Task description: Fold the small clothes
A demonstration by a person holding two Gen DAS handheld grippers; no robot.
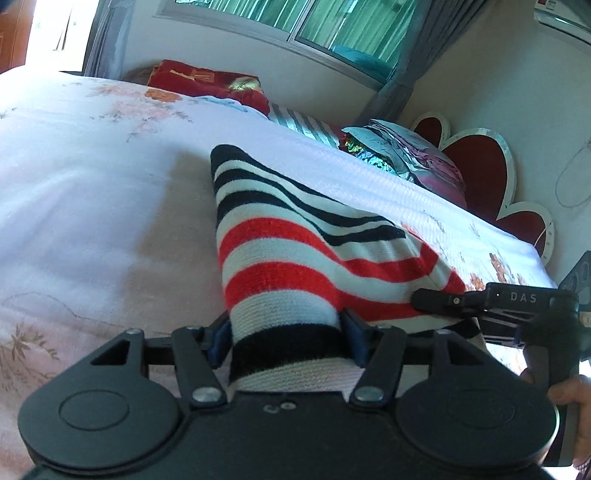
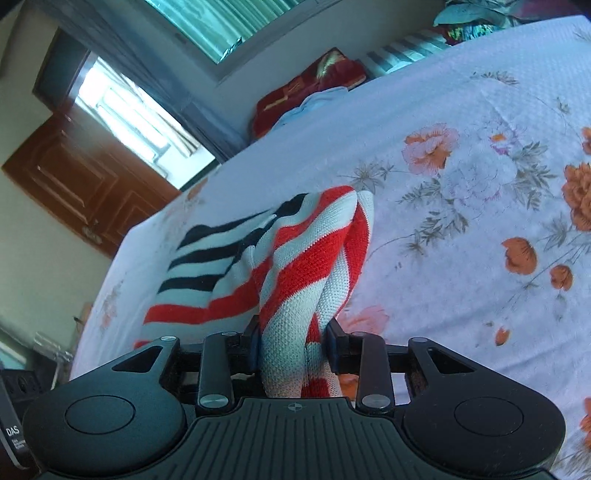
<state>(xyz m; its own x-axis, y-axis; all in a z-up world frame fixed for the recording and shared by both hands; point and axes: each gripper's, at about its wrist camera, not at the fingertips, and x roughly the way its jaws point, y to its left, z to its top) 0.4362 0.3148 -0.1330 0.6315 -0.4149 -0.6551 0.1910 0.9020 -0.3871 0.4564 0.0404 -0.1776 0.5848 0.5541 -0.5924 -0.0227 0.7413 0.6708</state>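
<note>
White floral bedspread w/ orange and pink blooms [image 2: 461, 155] covers the bed. Dark red cushion w/ gold print [image 1: 199, 79] lies at the far edge, just beside a grey-and-white striped pillow [image 1: 306, 125]. Red heart-shaped headboard w/ silver trim [image 1: 476, 162] against the wall. Brown panelled wooden door [image 2: 85, 181] (ajar). Grey curtain [image 1: 417, 55] beside the green-tinted window [image 1: 332, 22].

The left wrist view sits low over the bed [image 1: 92, 206], close behind the left gripper [image 1: 286, 338], and faces along it toward the window [image 1: 295, 18] and the heart-shaped headboard [image 1: 476, 158]. The right wrist view rides just as near behind the right gripper [image 2: 293, 343], tilted, facing across the bed toward the wooden door [image 2: 85, 181]. Both share the striped knit garment [image 1: 295, 251], the flowered bedspread and the red pillow [image 1: 207, 83].
</note>
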